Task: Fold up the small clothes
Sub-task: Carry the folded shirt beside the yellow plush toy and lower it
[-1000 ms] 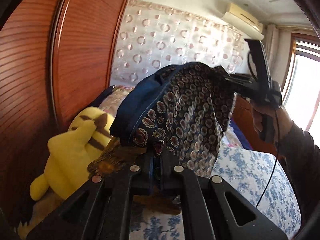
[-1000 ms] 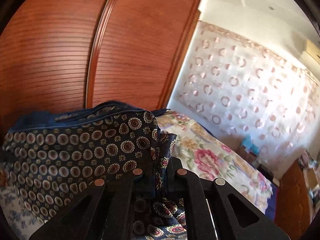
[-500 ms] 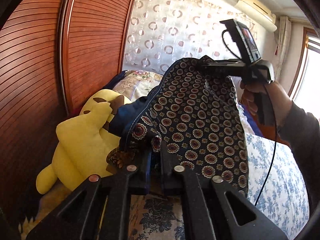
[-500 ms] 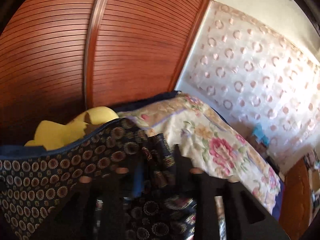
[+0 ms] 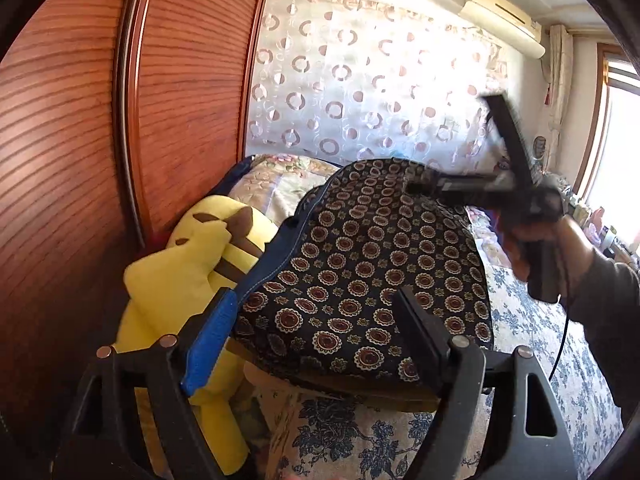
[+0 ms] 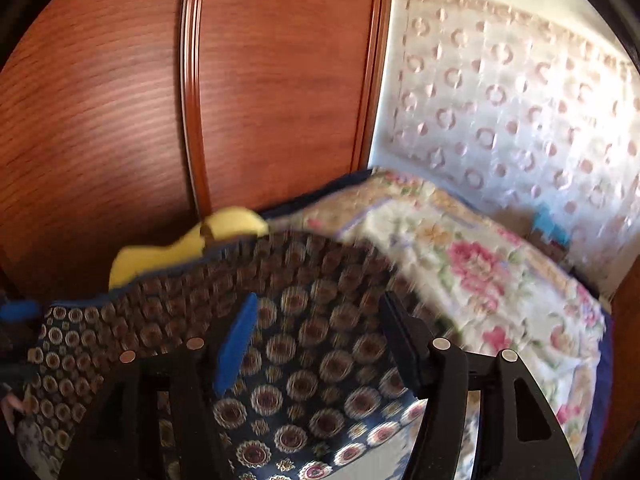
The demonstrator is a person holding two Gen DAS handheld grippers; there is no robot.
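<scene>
The left tool (image 5: 316, 312) is seen with its jaws spread wide and nothing between them; the patterned garment (image 5: 360, 272) lies beyond the fingertips, its dark blue hem (image 5: 276, 256) running just past the blue-padded left finger (image 5: 210, 344). The right tool (image 6: 320, 332) is likewise spread apart and released, the garment being draped beneath and beyond its fingers; this view is blurred. In the left wrist view the right tool (image 5: 424, 184) is seen from the side, held in the right hand (image 5: 548, 248) at the garment's far upper edge; whether cloth is touched there cannot be told. The garment is spread over the bed (image 5: 532, 340), which is covered by a blue-and-white floral sheet, with a pink-flowered quilt (image 6: 472, 252) farther back. A yellow plush toy (image 5: 188, 268) is lodged just beside the garment's left edge, against the ribbed wooden wardrobe doors (image 5: 72, 160). Open bed surface is shown to the right. A ring-patterned curtain (image 5: 360, 80), an air conditioner (image 5: 504, 24) and a bright window (image 5: 620, 140) bound the room.
</scene>
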